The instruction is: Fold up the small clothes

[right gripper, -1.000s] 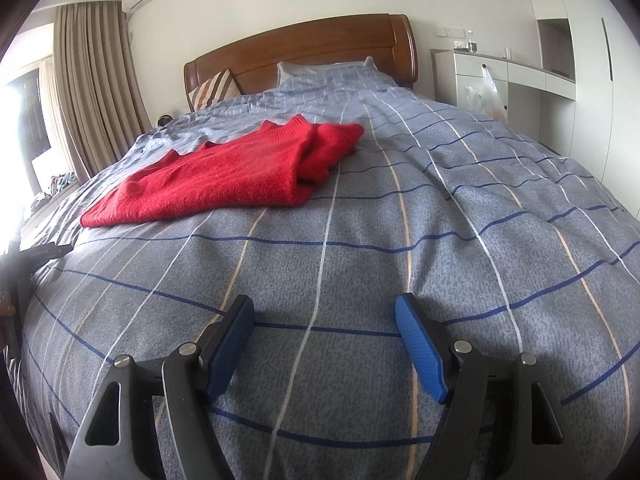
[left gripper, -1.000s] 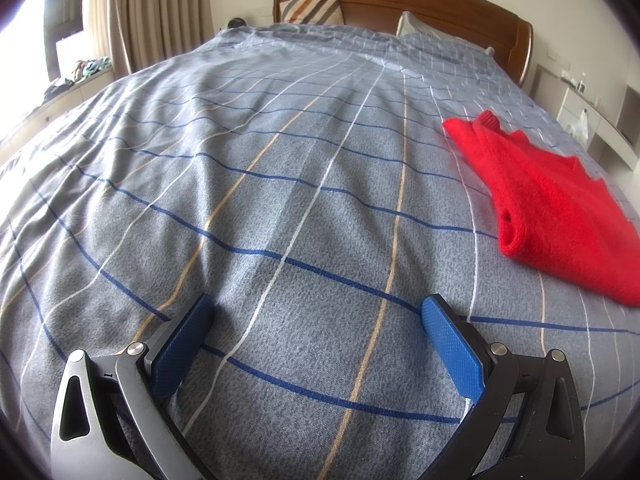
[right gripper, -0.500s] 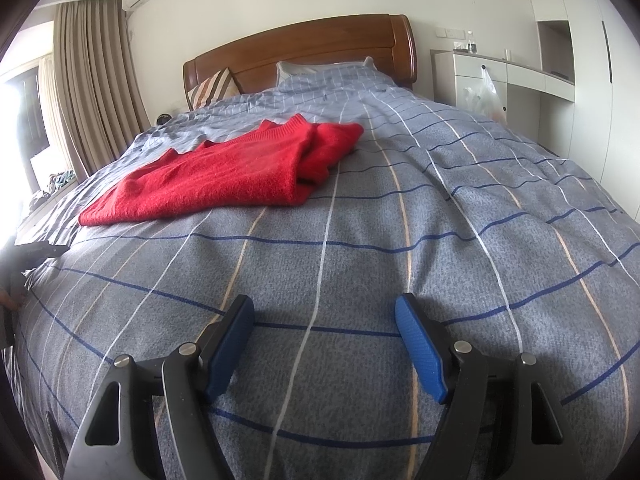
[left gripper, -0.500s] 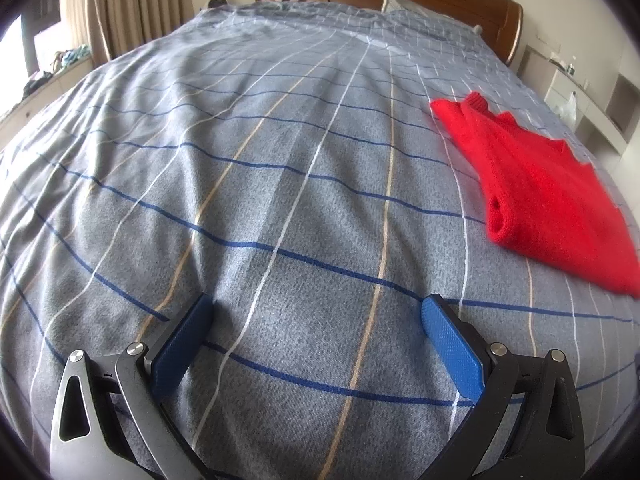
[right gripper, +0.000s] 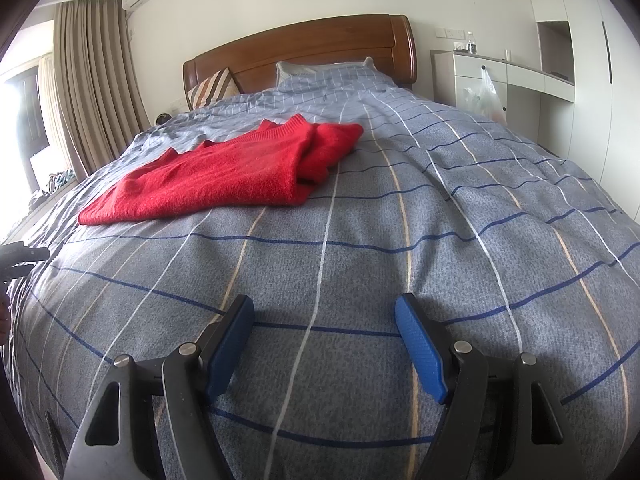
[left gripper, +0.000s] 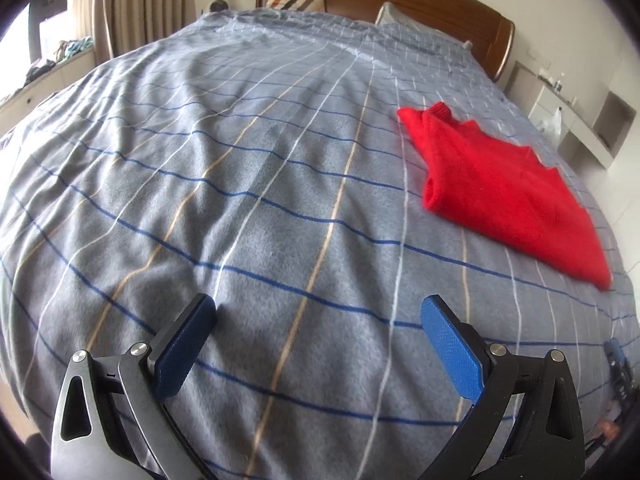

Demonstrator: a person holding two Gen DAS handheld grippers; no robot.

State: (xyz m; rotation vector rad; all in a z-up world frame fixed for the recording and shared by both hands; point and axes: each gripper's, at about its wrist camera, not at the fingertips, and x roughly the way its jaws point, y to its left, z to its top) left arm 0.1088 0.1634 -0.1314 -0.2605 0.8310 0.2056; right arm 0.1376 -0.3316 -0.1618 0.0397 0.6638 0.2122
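A red knitted sweater (left gripper: 504, 188) lies folded lengthwise on the grey checked bedspread (left gripper: 248, 184), at the right of the left wrist view. In the right wrist view the same sweater (right gripper: 224, 172) rests left of centre, its collar end toward the headboard. My left gripper (left gripper: 318, 320) hovers open over bare bedspread, well to the left of the sweater and nearer the foot of the bed. My right gripper (right gripper: 324, 320) is open too, over bare bedspread (right gripper: 440, 220), with the sweater ahead and to its left. Neither holds anything.
A wooden headboard (right gripper: 304, 52) with a striped cushion (right gripper: 212, 88) and a pillow stands at the far end. White cabinets (right gripper: 508, 80) with a hanging plastic bag line the right side. Curtains (right gripper: 96, 80) and a cluttered sill are at the left.
The left gripper has lifted and drawn back, so the sweater sits farther off and more of the bed shows. The right gripper has not moved. Both stay open.
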